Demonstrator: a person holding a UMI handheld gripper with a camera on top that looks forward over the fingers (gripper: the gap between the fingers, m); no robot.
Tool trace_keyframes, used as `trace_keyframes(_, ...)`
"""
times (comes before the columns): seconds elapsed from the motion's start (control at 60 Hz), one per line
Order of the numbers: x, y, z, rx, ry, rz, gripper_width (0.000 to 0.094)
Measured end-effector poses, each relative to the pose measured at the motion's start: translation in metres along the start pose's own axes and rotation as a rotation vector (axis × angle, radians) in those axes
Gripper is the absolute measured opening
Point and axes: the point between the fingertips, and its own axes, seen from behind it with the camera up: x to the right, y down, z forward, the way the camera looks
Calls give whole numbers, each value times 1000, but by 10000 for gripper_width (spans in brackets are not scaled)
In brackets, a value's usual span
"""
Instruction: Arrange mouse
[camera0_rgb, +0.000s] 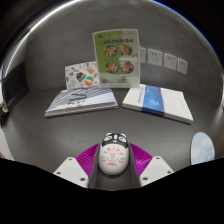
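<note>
A dark table (60, 135) is stretching back to a grey wall (60, 40), and light is glaring off the wall to the left. A green poster (117, 56) is standing upright against the wall, with a smaller picture book (82, 73) leaning just beside it. Two striped booklets (80, 101) and a blue-and-white booklet (157, 101) are lying flat on the table in front of them. Pale sockets (168, 60) are sitting in a row along the wall. A round pale disc (202, 147) is lying at the table's right side.
</note>
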Motion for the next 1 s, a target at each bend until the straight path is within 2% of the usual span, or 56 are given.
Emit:
trace_keyframes(0.15, -6, -7, -8, 36, -76, -46, 439)
trace_keyframes(0.283, 16, -70, -73, 229, -134, -103, 439)
trace_keyframes(0.35, 60, -103, -116, 338, -101, -130, 437)
trace_keyframes(0.417, 121, -114, -151, 390, -24, -180, 435)
trace_keyframes(0.5, 199, -82, -156, 357, 60, -167, 433)
trace_keyframes(0.633, 295, -5, -128, 190, 127, -59, 433)
trace_keyframes(0.717, 314, 32, -105, 146, 112, -15, 436)
trace_keyframes(0.833, 322, 52, -91, 95, 81, -3, 434)
trace_keyframes(0.917, 320, 53, -90, 107, 48, 5, 437)
trace_keyframes(0.95, 320, 54, -90, 101, 37, 14, 490)
trace_keyframes(0.967, 320, 54, -90, 99, 34, 15, 565)
trace_keyframes(1.0, 319, 54, -90, 105, 26, 13, 593)
